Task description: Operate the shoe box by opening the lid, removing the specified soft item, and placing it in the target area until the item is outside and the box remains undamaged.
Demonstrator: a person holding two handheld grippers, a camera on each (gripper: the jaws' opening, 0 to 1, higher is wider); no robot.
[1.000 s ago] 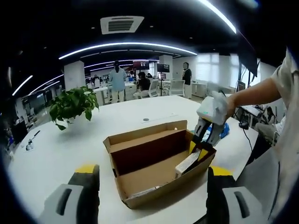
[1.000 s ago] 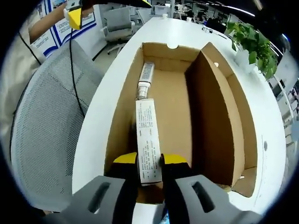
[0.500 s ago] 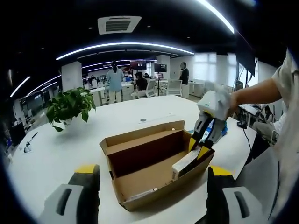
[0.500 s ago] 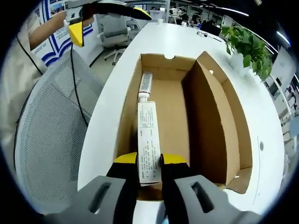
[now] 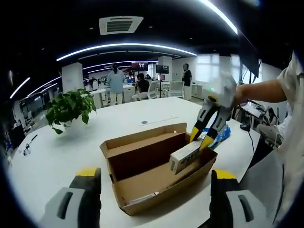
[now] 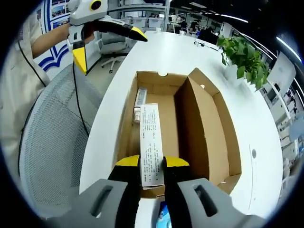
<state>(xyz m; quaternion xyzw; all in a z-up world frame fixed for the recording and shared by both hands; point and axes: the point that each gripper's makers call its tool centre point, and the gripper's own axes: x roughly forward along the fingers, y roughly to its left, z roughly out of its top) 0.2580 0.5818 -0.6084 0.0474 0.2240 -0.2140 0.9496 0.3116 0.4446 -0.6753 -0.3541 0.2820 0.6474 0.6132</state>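
Above the open shoe box on the tabletop, the right gripper, fingers clamped on the carton, has lifted it nearly clear of the rim; the left gripper hangs wide open. Removal is almost done.

Shoe box, frame centre: matt brown corrugated cardboard. Carton between the lower jaws: smooth printed paperboard, white. Table, left of frame: smooth white top with a faint sheen. Chair, left of frame: grey mesh fabric.
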